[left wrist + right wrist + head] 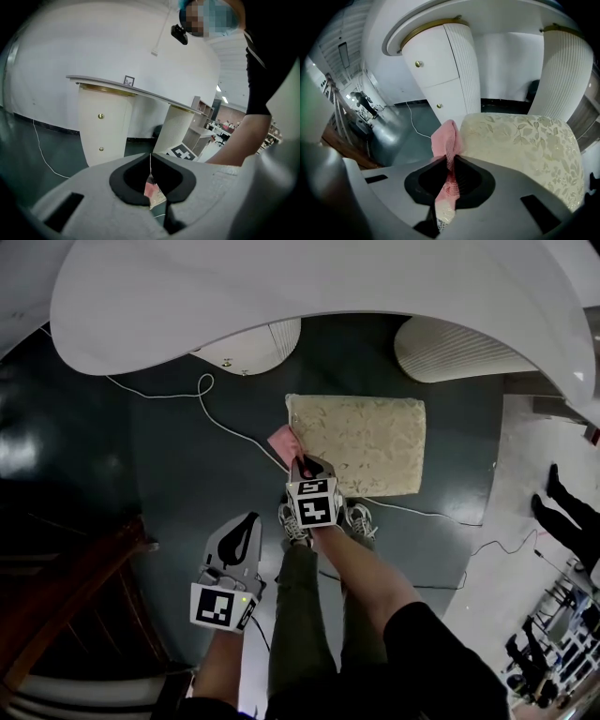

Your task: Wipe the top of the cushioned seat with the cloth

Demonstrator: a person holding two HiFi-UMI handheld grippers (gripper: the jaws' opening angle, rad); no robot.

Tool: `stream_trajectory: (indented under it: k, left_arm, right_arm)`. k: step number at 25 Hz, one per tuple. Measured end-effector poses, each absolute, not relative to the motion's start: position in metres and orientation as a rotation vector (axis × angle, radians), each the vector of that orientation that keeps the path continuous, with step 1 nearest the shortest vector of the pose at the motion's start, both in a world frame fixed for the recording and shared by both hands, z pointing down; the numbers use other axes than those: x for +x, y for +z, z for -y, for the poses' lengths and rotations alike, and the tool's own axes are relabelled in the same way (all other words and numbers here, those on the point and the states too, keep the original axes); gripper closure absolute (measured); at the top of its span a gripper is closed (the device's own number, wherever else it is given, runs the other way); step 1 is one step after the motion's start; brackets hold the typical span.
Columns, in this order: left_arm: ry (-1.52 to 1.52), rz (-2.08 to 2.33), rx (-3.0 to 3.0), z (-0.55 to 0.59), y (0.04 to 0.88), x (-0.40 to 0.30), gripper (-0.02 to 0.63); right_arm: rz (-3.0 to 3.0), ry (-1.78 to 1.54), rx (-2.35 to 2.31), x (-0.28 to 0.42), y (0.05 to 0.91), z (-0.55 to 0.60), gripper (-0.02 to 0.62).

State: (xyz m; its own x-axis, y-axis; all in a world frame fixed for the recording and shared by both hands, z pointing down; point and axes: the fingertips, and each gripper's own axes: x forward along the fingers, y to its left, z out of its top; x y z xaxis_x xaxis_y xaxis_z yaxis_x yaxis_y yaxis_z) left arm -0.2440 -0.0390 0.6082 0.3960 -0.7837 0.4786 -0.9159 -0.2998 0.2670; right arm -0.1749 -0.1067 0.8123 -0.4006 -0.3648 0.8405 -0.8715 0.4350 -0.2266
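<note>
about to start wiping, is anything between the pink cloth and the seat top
Nothing visible. The right gripper holds the pink mesh cloth at the edge of the cream floral cushioned seat, whose top is bare.

Head view steeply down, gripper views low, forward, sharing white counter [281, 296]

White cable [230, 429] snaking over dark floor [141, 465]; white cabinet [440, 79] with brass knobs; ribbed column [560, 70]; wooden railing [66, 592] at left.

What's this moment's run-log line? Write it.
right gripper: shut on cloth | cloth: at seat corner | left gripper: shut, empty, off seat
</note>
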Motion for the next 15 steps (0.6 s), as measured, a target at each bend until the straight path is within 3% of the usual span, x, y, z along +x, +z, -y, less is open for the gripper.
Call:
stream_trajectory:
  k: [7,15]
  left_arm:
    - [0.346,1.424,2.184,0.048,0.608,-0.222,0.586]
    - [0.336,1.348,2.245,0.065,0.604,-0.155,0.586]
  right_arm:
    - [1.917,0.852,1.113,-0.119,0.809,0.119,0.558]
    - [1.790,0.838,1.253,0.009,0.807,0.134,0.558]
